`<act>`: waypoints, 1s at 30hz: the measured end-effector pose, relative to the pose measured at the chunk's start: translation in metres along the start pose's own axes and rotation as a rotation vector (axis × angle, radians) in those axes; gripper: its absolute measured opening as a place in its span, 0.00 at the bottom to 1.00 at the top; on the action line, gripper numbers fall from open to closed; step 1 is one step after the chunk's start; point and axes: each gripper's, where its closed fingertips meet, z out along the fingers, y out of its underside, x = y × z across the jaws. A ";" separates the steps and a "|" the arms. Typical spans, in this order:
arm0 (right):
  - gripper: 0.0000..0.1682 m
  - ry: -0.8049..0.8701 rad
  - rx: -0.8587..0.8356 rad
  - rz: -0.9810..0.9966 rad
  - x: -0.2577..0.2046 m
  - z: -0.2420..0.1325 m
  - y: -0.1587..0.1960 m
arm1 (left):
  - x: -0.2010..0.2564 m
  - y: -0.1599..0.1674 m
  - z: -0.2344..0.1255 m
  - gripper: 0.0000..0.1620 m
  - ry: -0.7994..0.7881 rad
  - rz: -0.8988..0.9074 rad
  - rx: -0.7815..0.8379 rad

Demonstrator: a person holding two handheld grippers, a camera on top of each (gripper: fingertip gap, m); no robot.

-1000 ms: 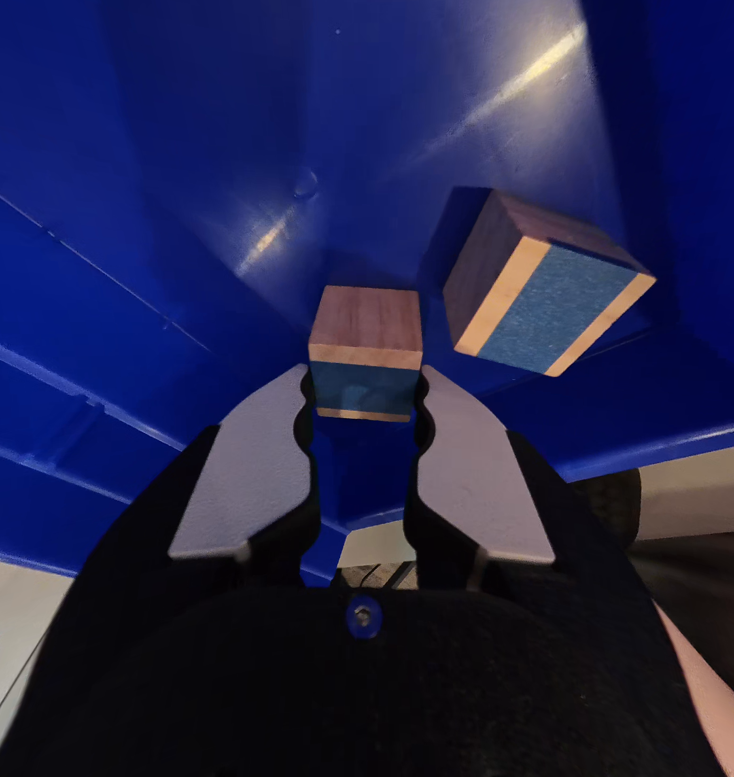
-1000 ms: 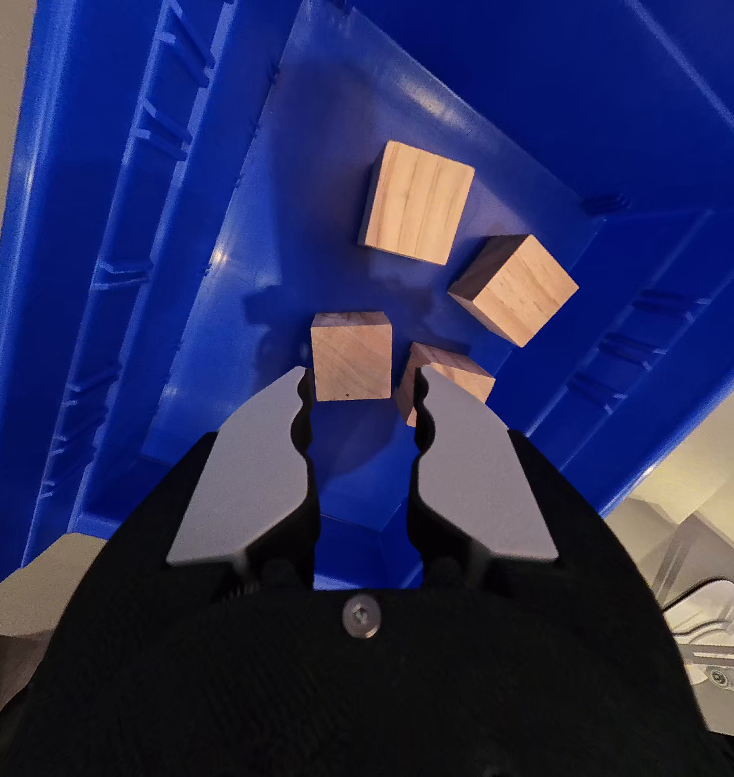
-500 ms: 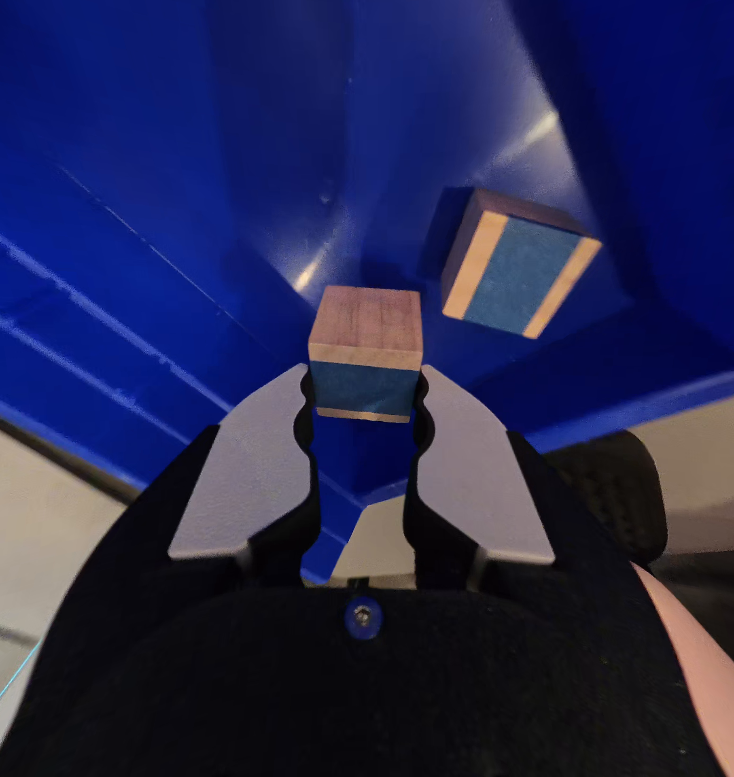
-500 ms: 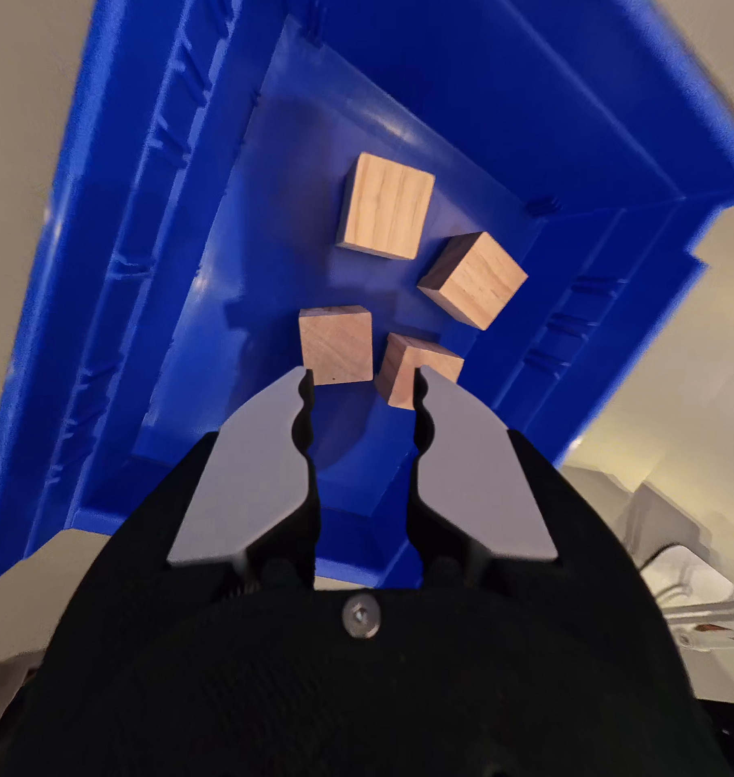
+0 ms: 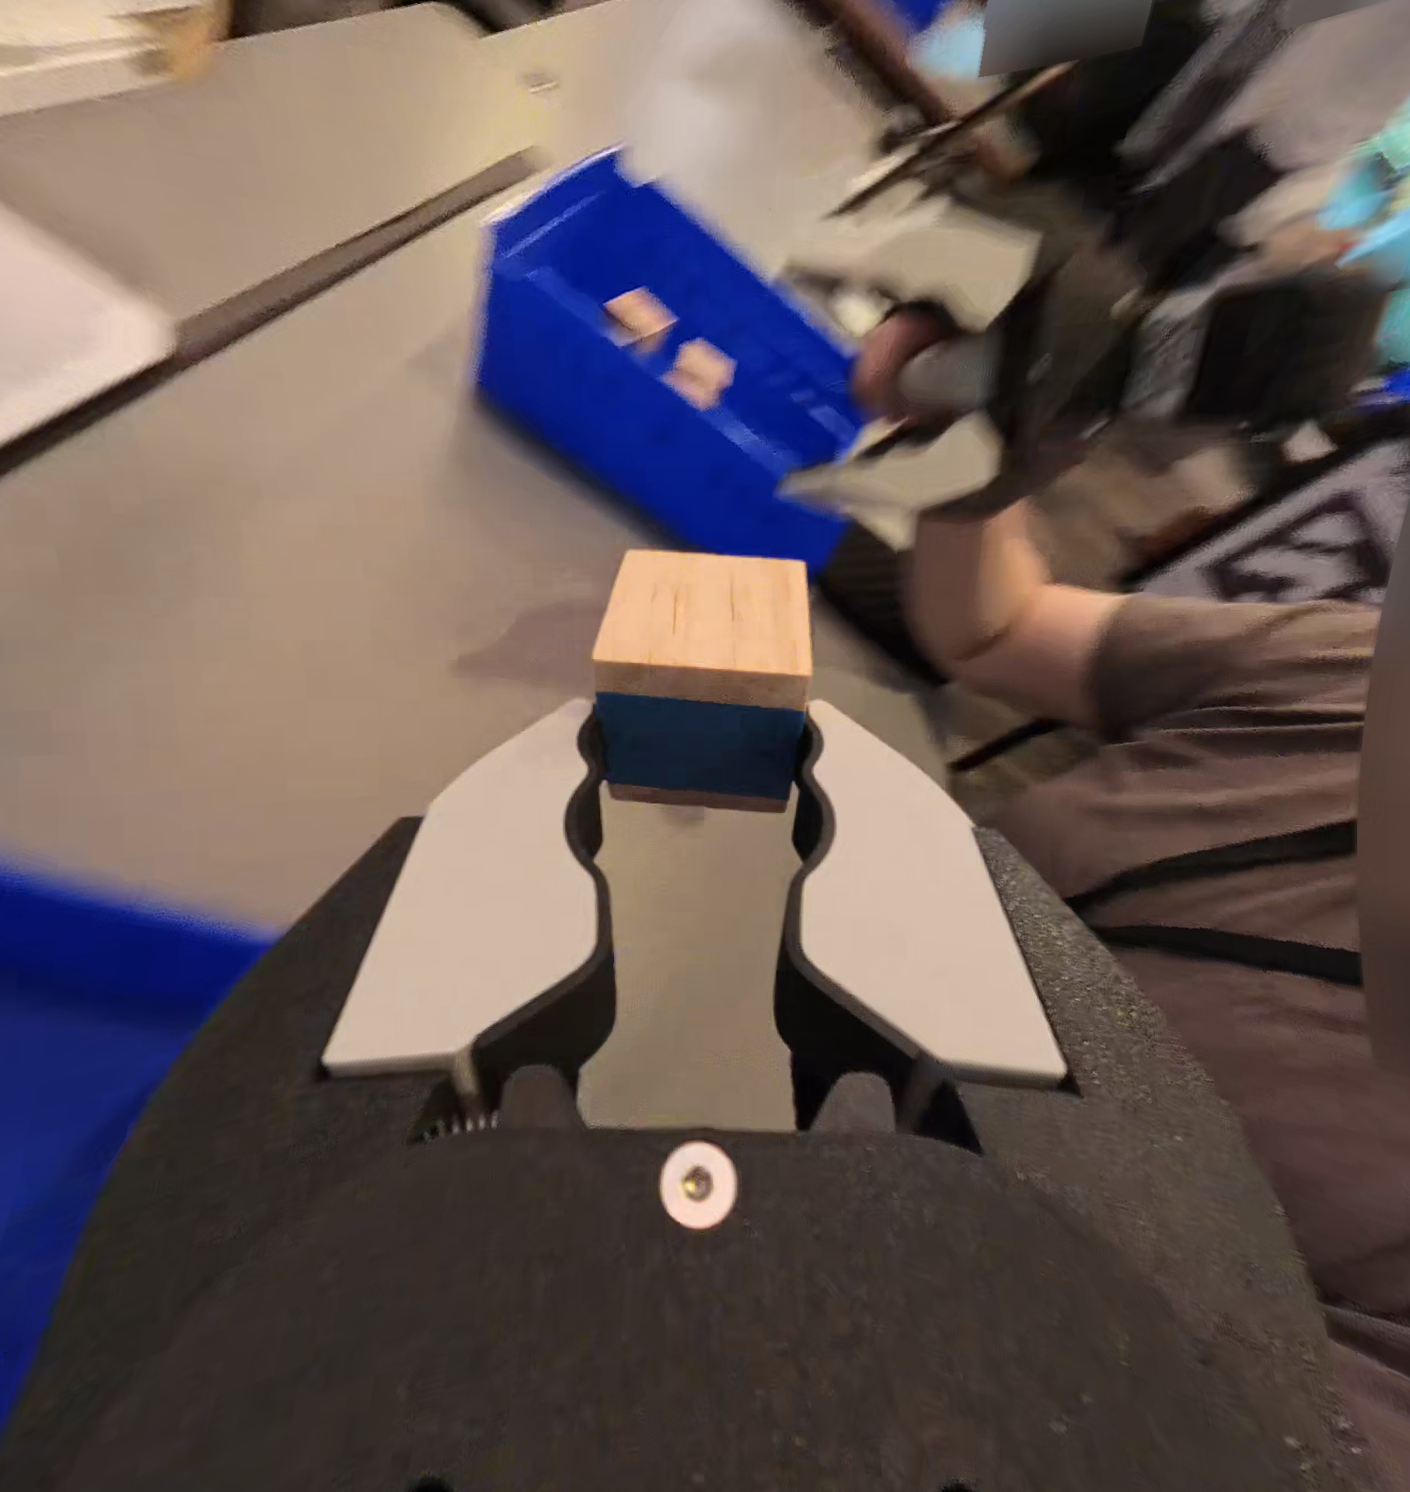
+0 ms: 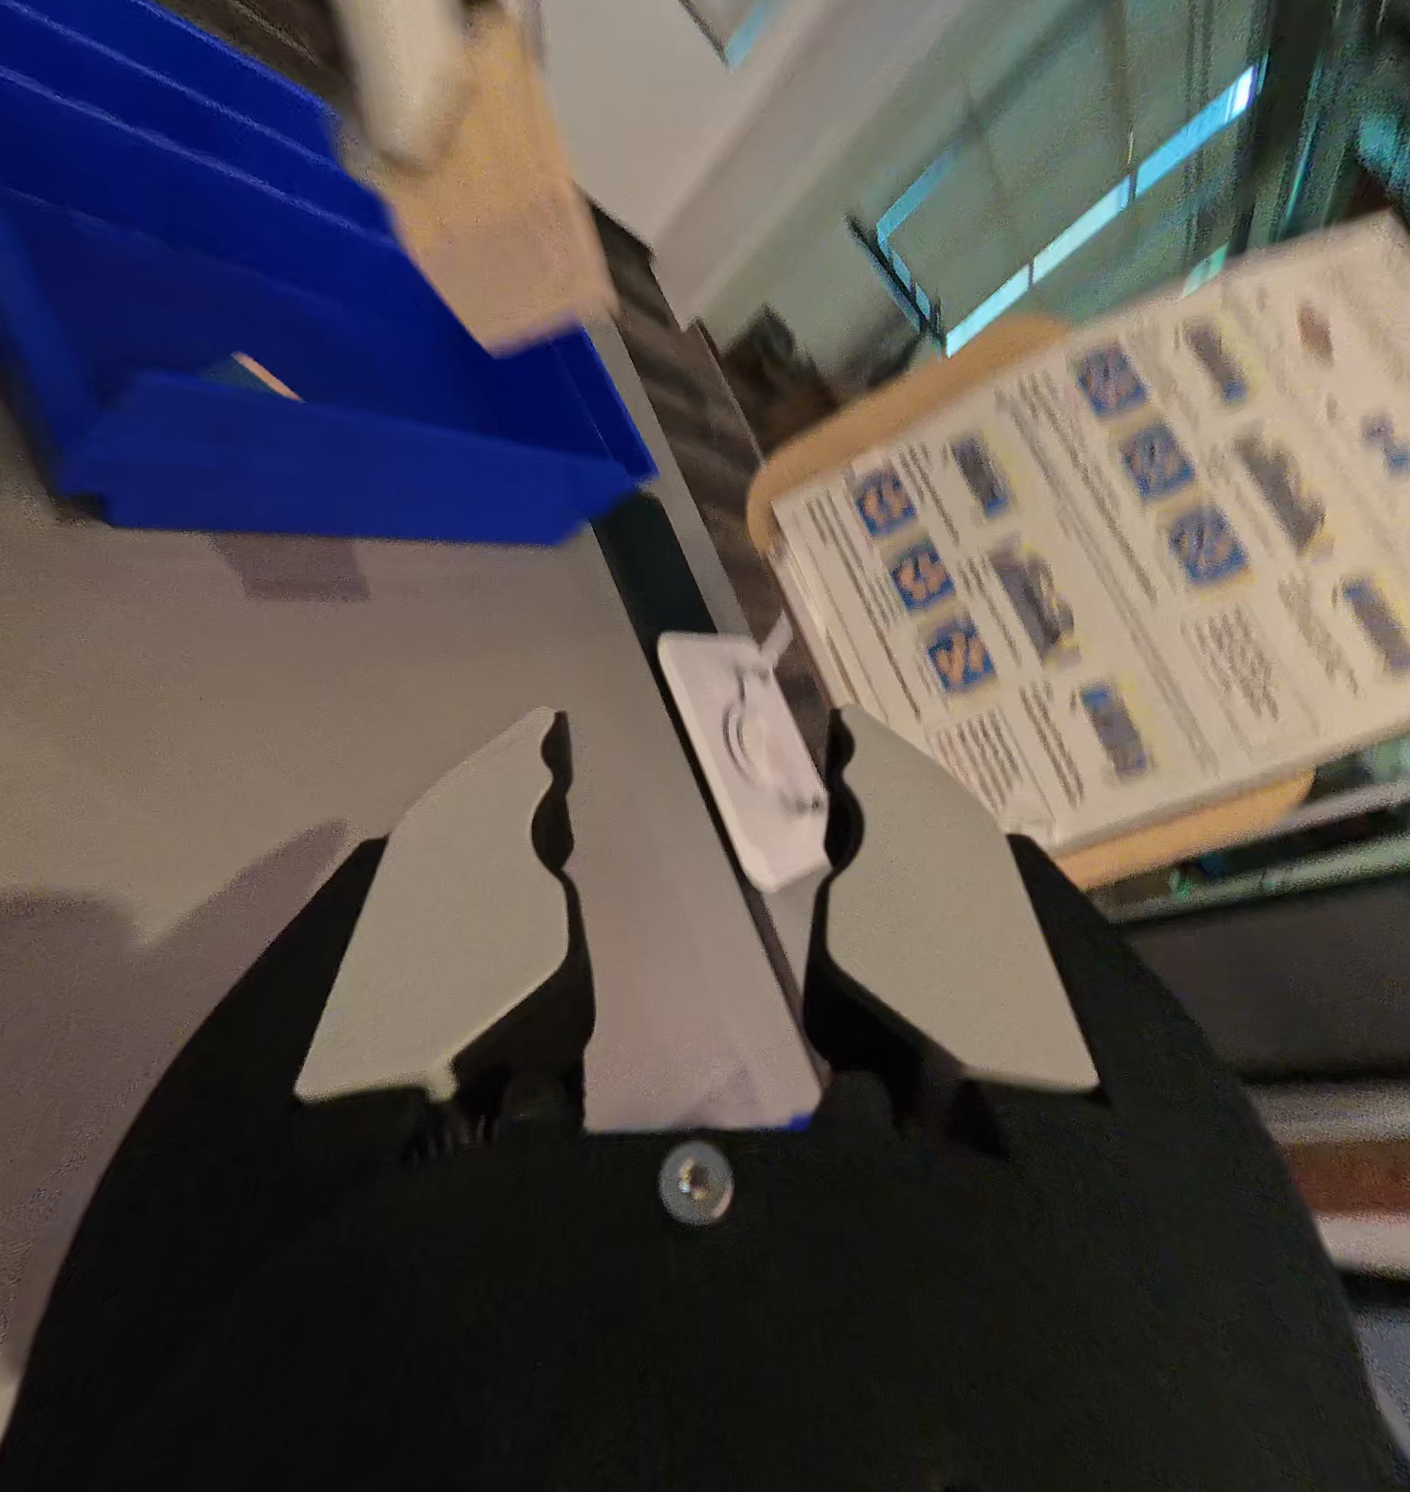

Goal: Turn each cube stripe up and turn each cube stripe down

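1. Spreading across both views is a grey table (image 5: 241,565), the largest thing in sight; in the right wrist view its edge runs from about 12 o'clock down toward 6 o'clock.
2. A blue bin (image 5: 653,420) stands on the table at about 12 o'clock of the left wrist view, blurred, with several small wooden cubes (image 5: 669,347) lying inside it.
3. A second blue bin (image 5: 48,1033) fills the 8 o'clock corner of that view, only partly seen.
4. In the right wrist view a blue bin (image 6: 266,420) sits at 10 o'clock; which of the two it is I cannot tell.
5. A person's arm (image 5: 1170,727) in a dark sleeve reaches in from 3 o'clock of the left wrist view.
6. A printed sheet (image 6: 1130,525) on a wooden board lies off the table at 2 o'clock of the right wrist view, too blurred to make out.
7. The left gripper (image 5: 700,743) pinches a cube (image 5: 702,670) between its fingertips, above the table and outside both bins. The cube's plain wood face points up, and its blue stripe faces the camera.
8. The right gripper (image 6: 698,751) has its fingers spread apart with nothing between them.
9. A small white plate (image 6: 746,759) sits at the table edge, seen at the centre between those fingers.
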 end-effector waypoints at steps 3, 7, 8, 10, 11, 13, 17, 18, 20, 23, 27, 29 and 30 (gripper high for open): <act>0.37 -0.026 0.232 -0.081 -0.028 -0.007 -0.041 | 0.032 -0.009 0.032 0.27 0.246 -0.031 0.007; 0.37 -0.090 0.329 -0.003 -0.035 -0.016 -0.057 | 0.059 -0.004 0.063 0.27 0.415 -0.036 -0.055; 0.38 -0.106 0.329 -0.007 -0.038 -0.016 -0.057 | 0.062 -0.002 0.069 0.27 0.429 -0.013 -0.067; 0.35 -0.117 0.331 -0.035 -0.044 -0.015 -0.056 | 0.068 0.001 0.079 0.27 0.443 0.029 -0.086; 0.33 -0.121 0.325 -0.049 -0.046 -0.014 -0.055 | 0.072 0.003 0.082 0.27 0.460 0.038 -0.097; 0.28 -0.136 0.310 -0.073 -0.051 -0.012 -0.054 | 0.079 0.002 0.083 0.27 0.495 0.057 -0.094; 0.27 -0.173 0.273 0.035 -0.045 -0.010 -0.050 | 0.073 -0.003 0.080 0.29 0.458 0.091 -0.059; 0.27 -0.175 0.242 0.075 -0.040 -0.008 -0.046 | 0.068 -0.006 0.078 0.29 0.423 0.115 -0.038; 0.27 -0.128 0.150 0.150 -0.021 -0.004 -0.030 | 0.056 -0.013 0.070 0.30 0.342 0.162 0.007; 0.27 -0.014 -0.032 0.244 0.011 -0.005 0.003 | 0.021 -0.012 0.056 0.30 0.112 0.193 -0.005; 0.27 0.090 -0.172 0.304 0.038 -0.011 0.036 | -0.009 -0.010 0.031 0.30 -0.106 0.220 -0.018; 0.27 0.117 -0.207 0.328 0.046 -0.013 0.046 | -0.013 -0.014 0.020 0.30 -0.151 0.226 0.009; 0.27 0.135 -0.225 0.329 0.050 -0.015 0.051 | -0.015 -0.015 0.016 0.30 -0.173 0.228 0.015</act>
